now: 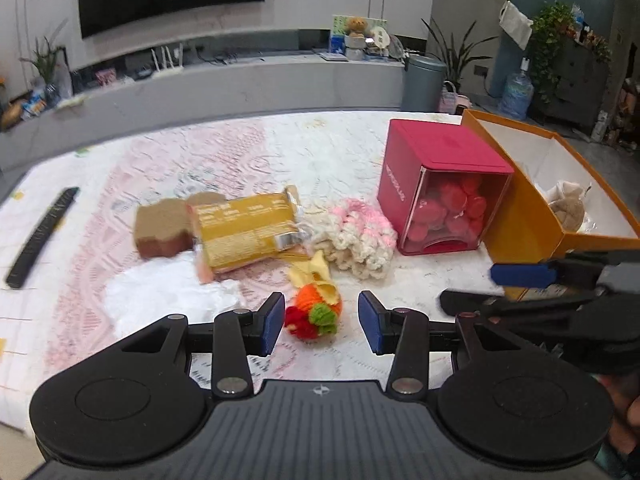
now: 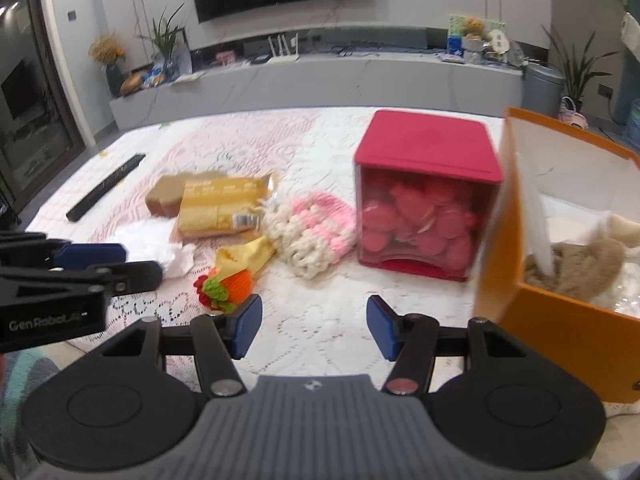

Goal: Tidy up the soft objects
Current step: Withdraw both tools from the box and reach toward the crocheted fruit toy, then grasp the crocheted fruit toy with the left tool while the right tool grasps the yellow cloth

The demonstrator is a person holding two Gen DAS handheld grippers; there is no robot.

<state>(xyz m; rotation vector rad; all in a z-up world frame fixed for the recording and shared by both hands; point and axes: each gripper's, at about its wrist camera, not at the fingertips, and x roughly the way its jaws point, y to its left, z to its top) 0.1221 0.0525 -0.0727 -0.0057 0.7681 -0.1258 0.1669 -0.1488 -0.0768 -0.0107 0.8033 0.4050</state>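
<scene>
My left gripper (image 1: 320, 322) is open, and a small orange, red and green yarn toy (image 1: 314, 310) with a yellow tail lies on the lace cloth between and just beyond its blue pads, untouched. My right gripper (image 2: 314, 330) is open over bare cloth; the same yarn toy (image 2: 228, 284) lies to the left of its left pad. A pink-and-cream knitted piece (image 1: 354, 236) (image 2: 310, 230) rests beside a red box (image 1: 440, 184) (image 2: 424, 196) with a clear front. An open orange box (image 1: 532, 208) (image 2: 560, 312) at the right holds a beige plush (image 2: 580, 268).
A yellow snack packet (image 1: 244, 228) and a brown block (image 1: 160, 226) lie left of the knitted piece. Crumpled white tissue (image 1: 168, 292) sits near the front. A black remote (image 1: 42, 236) lies far left. A low TV cabinet (image 1: 240, 84) runs behind the table.
</scene>
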